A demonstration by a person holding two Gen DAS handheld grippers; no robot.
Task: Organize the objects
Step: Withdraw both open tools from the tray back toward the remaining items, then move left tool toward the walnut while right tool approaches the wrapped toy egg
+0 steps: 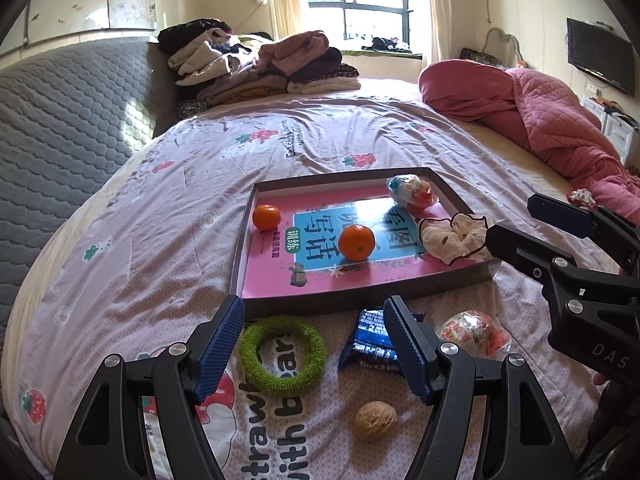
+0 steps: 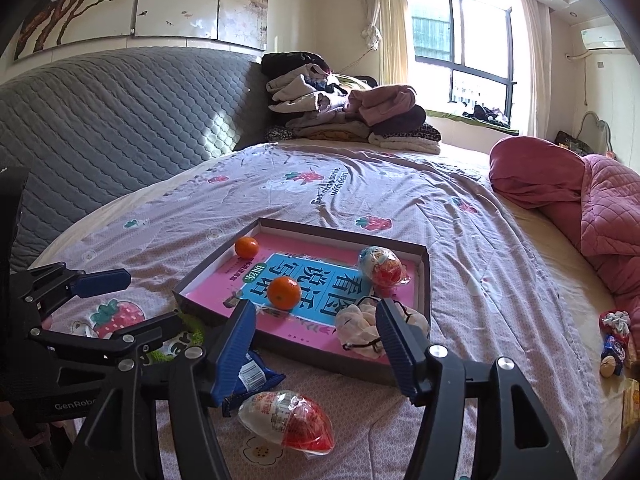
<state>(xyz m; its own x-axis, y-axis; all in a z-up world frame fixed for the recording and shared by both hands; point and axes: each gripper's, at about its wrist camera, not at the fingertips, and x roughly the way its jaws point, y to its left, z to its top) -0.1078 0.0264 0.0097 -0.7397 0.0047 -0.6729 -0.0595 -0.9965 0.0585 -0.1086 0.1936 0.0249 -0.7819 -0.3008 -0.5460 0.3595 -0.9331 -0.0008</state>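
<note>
A shallow grey box (image 1: pixel 352 298) (image 2: pixel 424 264) lined with a pink book lies on the bed. In it are two oranges (image 1: pixel 356 242) (image 2: pixel 284 292) (image 1: pixel 267 216) (image 2: pixel 246 247), a wrapped toy egg (image 1: pixel 412 190) (image 2: pixel 380 266) and a white scrunchie (image 1: pixel 452 240) (image 2: pixel 360 330). In front of the box lie a green ring (image 1: pixel 282 354), a blue snack packet (image 1: pixel 372 344) (image 2: pixel 252 376), a second toy egg (image 1: pixel 474 332) (image 2: pixel 288 416) and a walnut (image 1: pixel 375 420). My left gripper (image 1: pixel 316 338) is open above the ring and packet. My right gripper (image 2: pixel 316 344) (image 1: pixel 520 220) is open over the box's near edge, empty.
Folded clothes (image 1: pixel 260 64) (image 2: pixel 344 108) are piled at the far side of the bed. A pink quilt (image 1: pixel 540 108) (image 2: pixel 592 208) lies on the right. A grey padded headboard (image 1: pixel 60 120) runs along the left. Small items (image 2: pixel 614 344) lie at the bed's right edge.
</note>
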